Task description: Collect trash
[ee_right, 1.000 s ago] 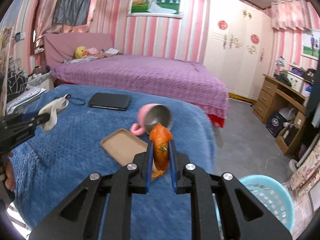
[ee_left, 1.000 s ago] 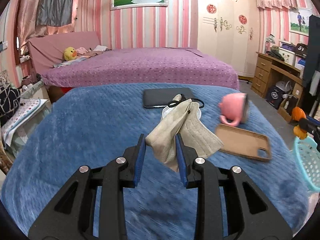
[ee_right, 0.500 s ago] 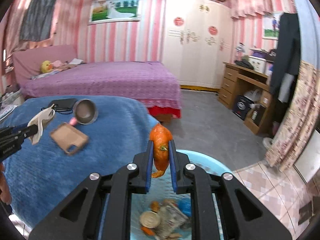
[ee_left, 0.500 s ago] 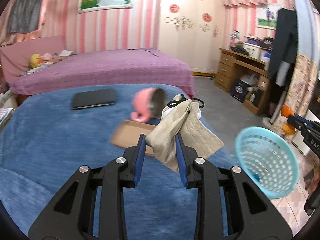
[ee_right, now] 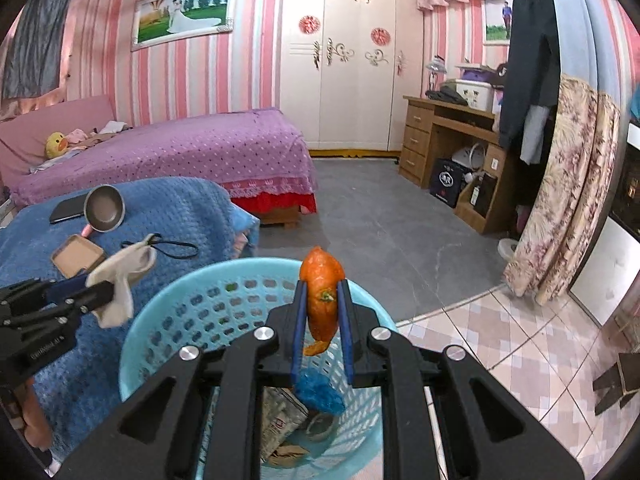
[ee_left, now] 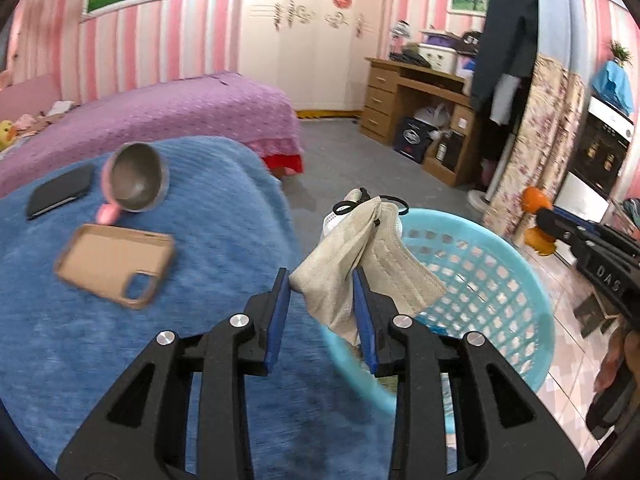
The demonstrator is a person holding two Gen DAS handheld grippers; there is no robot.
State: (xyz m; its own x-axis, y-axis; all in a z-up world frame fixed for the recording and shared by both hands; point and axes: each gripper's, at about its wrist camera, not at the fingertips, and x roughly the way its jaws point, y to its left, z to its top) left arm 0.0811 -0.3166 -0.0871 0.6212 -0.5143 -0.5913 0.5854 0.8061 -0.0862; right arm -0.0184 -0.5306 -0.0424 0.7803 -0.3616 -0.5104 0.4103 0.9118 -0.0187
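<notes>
My left gripper (ee_left: 320, 284) is shut on a beige face mask (ee_left: 360, 256) with black ear loops, held over the near rim of the light-blue laundry-style trash basket (ee_left: 500, 280). It also shows in the right wrist view (ee_right: 96, 296), with the mask (ee_right: 124, 276) hanging at the basket's left rim. My right gripper (ee_right: 322, 292) is shut on an orange peel (ee_right: 322, 292), held above the basket (ee_right: 168, 320), which holds several pieces of trash (ee_right: 316, 396). The right gripper and peel show at the right in the left wrist view (ee_left: 538, 216).
The blue blanket-covered bed (ee_left: 120, 340) carries a brown phone case (ee_left: 116, 264), a pink metal-lined mug (ee_left: 136, 184) on its side and a black phone (ee_left: 60, 192). A purple bed (ee_right: 180, 148), a wooden desk (ee_right: 452, 140) and a floral curtain (ee_right: 560, 200) stand around the grey floor.
Both grippers have swung right from the blue bed to the basket, each keeping its load. The peel is now over the basket's far side; the mask has reached the basket's rim.
</notes>
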